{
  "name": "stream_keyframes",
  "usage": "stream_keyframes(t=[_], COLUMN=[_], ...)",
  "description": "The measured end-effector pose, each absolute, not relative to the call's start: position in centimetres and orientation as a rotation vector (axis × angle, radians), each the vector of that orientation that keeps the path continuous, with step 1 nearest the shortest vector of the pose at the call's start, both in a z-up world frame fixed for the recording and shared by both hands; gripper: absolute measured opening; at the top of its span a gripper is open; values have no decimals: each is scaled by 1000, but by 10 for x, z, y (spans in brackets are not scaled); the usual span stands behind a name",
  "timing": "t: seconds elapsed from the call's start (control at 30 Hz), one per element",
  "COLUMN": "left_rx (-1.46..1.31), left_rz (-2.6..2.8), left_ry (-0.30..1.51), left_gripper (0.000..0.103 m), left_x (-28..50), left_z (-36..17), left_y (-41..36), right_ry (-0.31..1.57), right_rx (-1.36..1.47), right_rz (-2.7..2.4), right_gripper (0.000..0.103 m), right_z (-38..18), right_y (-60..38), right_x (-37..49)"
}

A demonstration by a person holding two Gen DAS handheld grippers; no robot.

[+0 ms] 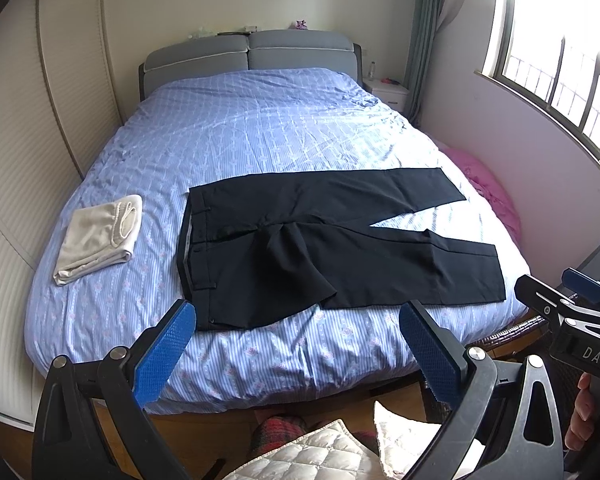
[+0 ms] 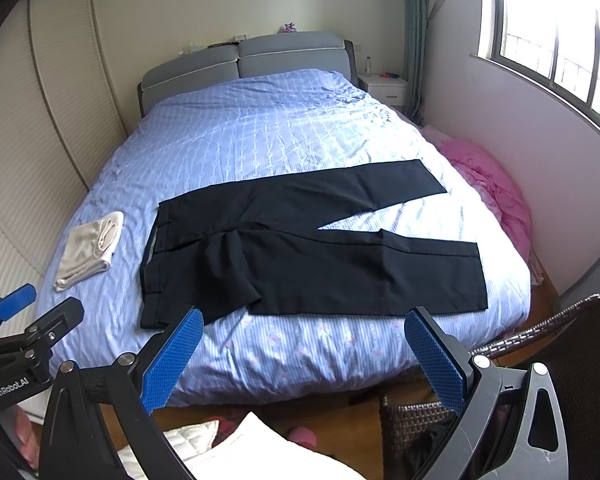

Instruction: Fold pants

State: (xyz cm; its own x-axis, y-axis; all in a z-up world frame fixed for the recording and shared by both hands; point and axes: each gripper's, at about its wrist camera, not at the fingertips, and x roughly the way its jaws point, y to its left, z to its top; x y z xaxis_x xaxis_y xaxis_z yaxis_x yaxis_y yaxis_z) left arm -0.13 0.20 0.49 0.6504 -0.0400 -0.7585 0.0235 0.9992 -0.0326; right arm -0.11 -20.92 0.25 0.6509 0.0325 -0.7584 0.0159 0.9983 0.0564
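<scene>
Black pants [image 1: 300,248] lie flat near the foot of the bed [image 1: 260,140], waistband to the left, two legs spread apart to the right. They also show in the right wrist view [image 2: 300,256]. My left gripper [image 1: 296,316] is open and empty, held above the foot edge of the bed, short of the pants. My right gripper [image 2: 302,322] is open and empty, also short of the pants. The right gripper shows at the right edge of the left wrist view [image 1: 556,292], and the left gripper shows at the left edge of the right wrist view [image 2: 44,304].
A folded cream garment [image 1: 100,236] lies on the bed left of the pants. A pink bundle [image 1: 488,188] sits between bed and window wall. A wicker chair [image 2: 540,340] stands at the right. White quilted cloth [image 1: 312,452] lies on the wooden floor below.
</scene>
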Motion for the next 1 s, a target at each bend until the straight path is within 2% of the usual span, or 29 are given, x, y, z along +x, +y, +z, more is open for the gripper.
stream_keyframes(t=[1.0], left_rx=[-19], left_rz=[-35], left_ry=[862], left_gripper=[103], left_x=[-2], left_z=[4], left_y=[1], right_ry=[865], right_rx=[56], right_rz=[11], right_gripper=[102], right_z=[1], right_y=[-210], right_x=[0])
